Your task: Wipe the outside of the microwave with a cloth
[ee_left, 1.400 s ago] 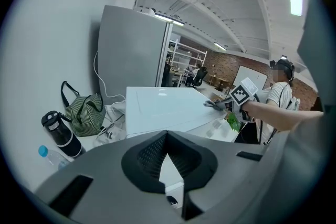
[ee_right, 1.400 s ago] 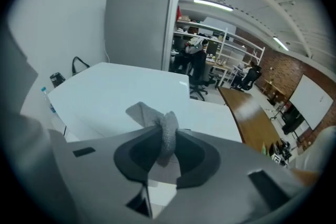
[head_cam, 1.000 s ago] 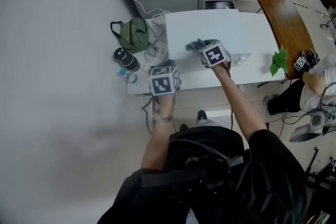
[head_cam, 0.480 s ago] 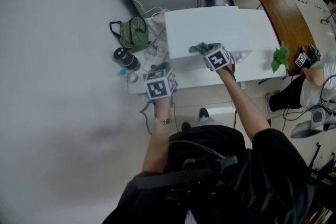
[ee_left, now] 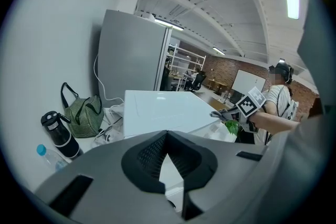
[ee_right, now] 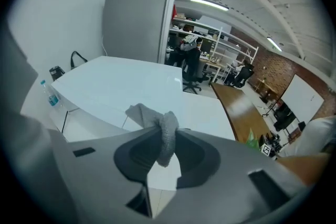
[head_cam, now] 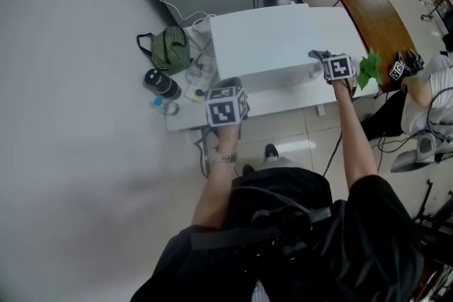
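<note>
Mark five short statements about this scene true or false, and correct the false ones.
1. The right gripper is shut on the grey cloth. True.
2. The left gripper holds a bottle. False: its jaws are together with nothing between them.
3. The cloth is at the left edge of the microwave. False: it is at the right edge, near the green plant.
4. A green striped bag lies left of the microwave. True.
5. The black bottle lies on its side. False: it stands upright.
</note>
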Available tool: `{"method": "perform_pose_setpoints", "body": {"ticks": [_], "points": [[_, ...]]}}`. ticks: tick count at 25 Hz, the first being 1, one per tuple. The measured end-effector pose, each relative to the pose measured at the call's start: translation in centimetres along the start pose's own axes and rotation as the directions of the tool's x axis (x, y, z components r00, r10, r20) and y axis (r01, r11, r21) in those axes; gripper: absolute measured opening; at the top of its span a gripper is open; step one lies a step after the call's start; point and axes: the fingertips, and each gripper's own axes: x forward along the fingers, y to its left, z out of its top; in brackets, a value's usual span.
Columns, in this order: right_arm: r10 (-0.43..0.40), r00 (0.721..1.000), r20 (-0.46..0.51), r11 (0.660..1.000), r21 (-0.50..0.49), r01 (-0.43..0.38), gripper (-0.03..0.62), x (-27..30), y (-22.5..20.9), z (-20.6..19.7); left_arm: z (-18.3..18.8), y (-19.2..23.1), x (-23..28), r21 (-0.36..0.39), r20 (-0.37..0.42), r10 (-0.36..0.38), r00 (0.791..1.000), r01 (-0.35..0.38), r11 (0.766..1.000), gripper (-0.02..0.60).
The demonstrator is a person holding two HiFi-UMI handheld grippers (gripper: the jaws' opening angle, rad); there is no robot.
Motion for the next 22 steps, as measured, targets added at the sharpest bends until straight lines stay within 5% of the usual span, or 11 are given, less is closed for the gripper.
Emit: {"method": "perform_pose_setpoints", "body": {"ticks": [3, 5, 9, 13, 16, 22], "points": [[0.105, 0.989, 0.101, 0.993, -0.063, -0.099, 0.071, -1.9, 5.8, 1.8, 0.2, -0.6, -0.1, 0.004, 0.006, -0.010, 1.000, 0.010, 1.000, -0.006], [0.227, 0.953, 0.199, 0.970, -0.138, -0.202, 0.071, -3.3, 11.9, 2.6, 0.2, -0.1, -0.3, -0.001, 0.013, 0.000, 1.000, 0.000, 1.000, -0.006], [0.440, 0.864, 0.245, 0.882, -0.300, -0.364, 0.071, -4.9, 25.6, 3.0, 0.0, 1.8, -1.2, -0.020, 0.018, 0.045, 0.999, -0.045, 0.999, -0.006], [0.549, 0.807, 0.218, 0.793, -0.440, -0.421, 0.071, -5.8, 35.2, 3.8, -0.4, 4.1, -2.8, -0.047, 0.027, 0.105, 0.994, -0.104, 0.993, -0.006], [0.560, 0.813, 0.159, 0.766, -0.474, -0.435, 0.071, -4.5, 38.2, 3.5, -0.7, 5.7, -3.9, -0.067, 0.027, 0.147, 0.989, -0.145, 0.987, -0.006], [0.458, 0.877, 0.143, 0.834, -0.411, -0.369, 0.069, -2.4, 33.9, 3.3, -0.6, 6.6, -4.4, -0.077, 0.027, 0.168, 0.985, -0.166, 0.983, -0.006]]}}
